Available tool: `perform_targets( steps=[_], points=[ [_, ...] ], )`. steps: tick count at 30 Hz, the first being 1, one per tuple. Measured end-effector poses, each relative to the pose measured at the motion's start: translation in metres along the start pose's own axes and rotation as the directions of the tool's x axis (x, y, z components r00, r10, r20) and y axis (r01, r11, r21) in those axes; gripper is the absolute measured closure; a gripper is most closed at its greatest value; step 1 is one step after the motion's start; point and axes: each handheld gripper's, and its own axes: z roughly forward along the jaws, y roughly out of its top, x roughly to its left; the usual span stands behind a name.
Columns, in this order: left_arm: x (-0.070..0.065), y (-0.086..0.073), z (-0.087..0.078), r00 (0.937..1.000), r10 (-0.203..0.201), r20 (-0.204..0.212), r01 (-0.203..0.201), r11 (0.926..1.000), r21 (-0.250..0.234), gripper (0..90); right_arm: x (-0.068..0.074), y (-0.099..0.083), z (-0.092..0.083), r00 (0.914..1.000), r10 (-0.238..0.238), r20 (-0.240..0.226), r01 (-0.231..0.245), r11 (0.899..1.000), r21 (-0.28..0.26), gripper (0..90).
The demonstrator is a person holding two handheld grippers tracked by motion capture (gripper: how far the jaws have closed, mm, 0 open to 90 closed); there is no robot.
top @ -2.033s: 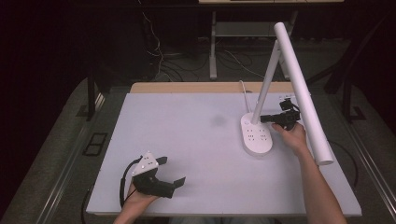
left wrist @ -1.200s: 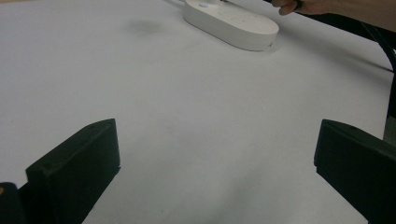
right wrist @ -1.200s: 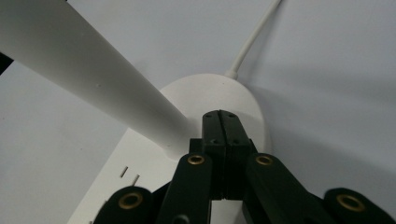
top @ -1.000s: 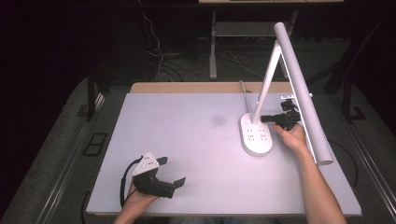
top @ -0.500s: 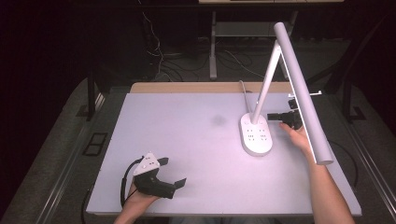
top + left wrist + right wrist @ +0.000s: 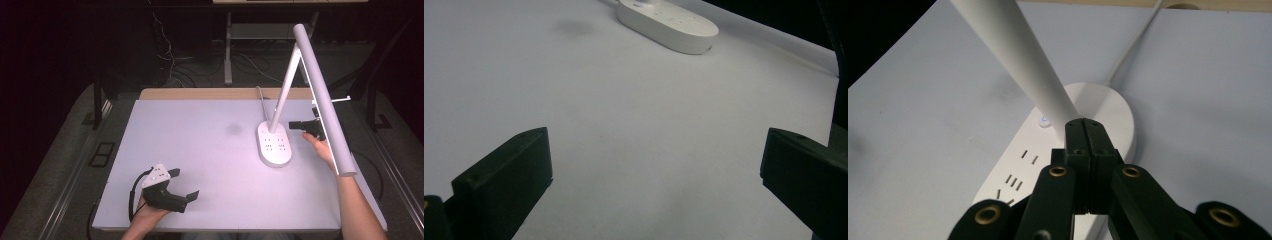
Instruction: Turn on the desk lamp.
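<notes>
We see a white desk lamp [image 6: 274,145] standing at the right rear of the desk [image 6: 210,150], its oval base carrying socket slots and its long tube head slanting over the right forearm. The right gripper view adds a small lit button [image 6: 1043,120] on the base and the cord [image 6: 1133,45] running to the desk's far edge. Our right gripper [image 6: 295,125] hovers just beside the base, jaws pressed together on nothing. Our left gripper [image 6: 184,190] rests at the near left, jaws wide apart over bare desk.
</notes>
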Motion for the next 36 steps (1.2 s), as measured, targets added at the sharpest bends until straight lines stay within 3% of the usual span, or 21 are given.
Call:
perform_targets(
  steps=[11,12,20,21,22,26,27,28,30,33,34,36],
  points=[
    [0.001,0.001,-0.001,1.0000,-0.003,0.000,0.003,1.0000,-0.003,0.0,0.017,-0.008,-0.016,0.9999,-0.011,-0.011,0.011,1.000,-0.013,89.5],
    [0.001,0.001,-0.001,1.0000,0.000,-0.003,0.000,1.0000,-0.003,0.0,0.020,-0.011,-0.018,0.9999,-0.009,-0.010,0.009,1.000,-0.023,82.5],
    [0.001,0.001,-0.001,1.0000,-0.004,-0.008,0.004,0.9999,-0.013,0.0,0.031,-0.023,-0.026,0.9995,0.026,-0.017,-0.027,0.998,-0.054,54.8],
    [0.001,0.001,-0.001,1.0000,-0.004,-0.008,0.004,0.9999,-0.013,0.0,0.031,-0.023,-0.026,0.9995,0.026,-0.017,-0.027,0.998,-0.054,54.8],
    [0.001,0.001,-0.001,1.0000,-0.004,-0.009,0.003,0.9999,-0.014,0.0,0.036,-0.026,-0.026,0.9999,0.012,-0.007,-0.012,0.999,-0.052,45.2],
    [0.001,0.002,-0.001,1.0000,-0.005,-0.008,0.005,0.9998,-0.021,0.0,0.044,-0.031,-0.028,1.0000,-0.001,-0.008,0.001,0.999,-0.046,32.7],
    [0.001,0.002,-0.001,1.0000,-0.005,-0.008,0.005,0.9998,-0.021,0.0,0.048,-0.034,-0.029,1.0000,-0.002,0.001,0.002,0.999,-0.041,23.9],
    [0.001,0.002,0.000,0.9999,-0.006,-0.008,0.005,0.9997,-0.022,0.0,0.048,-0.034,-0.029,1.0000,-0.002,0.001,0.002,0.999,-0.041,23.9],
    [0.001,0.002,-0.001,1.0000,-0.005,-0.008,0.005,0.9998,-0.022,0.0,0.055,-0.039,-0.031,0.9999,-0.014,-0.005,0.014,0.999,-0.046,10.9],
    [0.001,0.002,-0.001,1.0000,-0.002,-0.008,0.002,0.9998,-0.020,0.0,0.059,-0.043,-0.034,0.9996,-0.018,-0.021,0.017,0.998,-0.065,8.4],
    [0.001,0.002,-0.001,1.0000,-0.003,-0.008,0.003,0.9998,-0.020,0.0,0.062,-0.048,-0.036,0.9988,-0.024,-0.043,0.022,0.998,-0.057,0.3],
    [0.001,0.002,-0.001,1.0000,-0.003,-0.008,0.003,0.9998,-0.020,0.0,0.065,-0.050,-0.037,0.9980,-0.033,-0.054,0.029,0.998,-0.059,0.3]
  ],
)
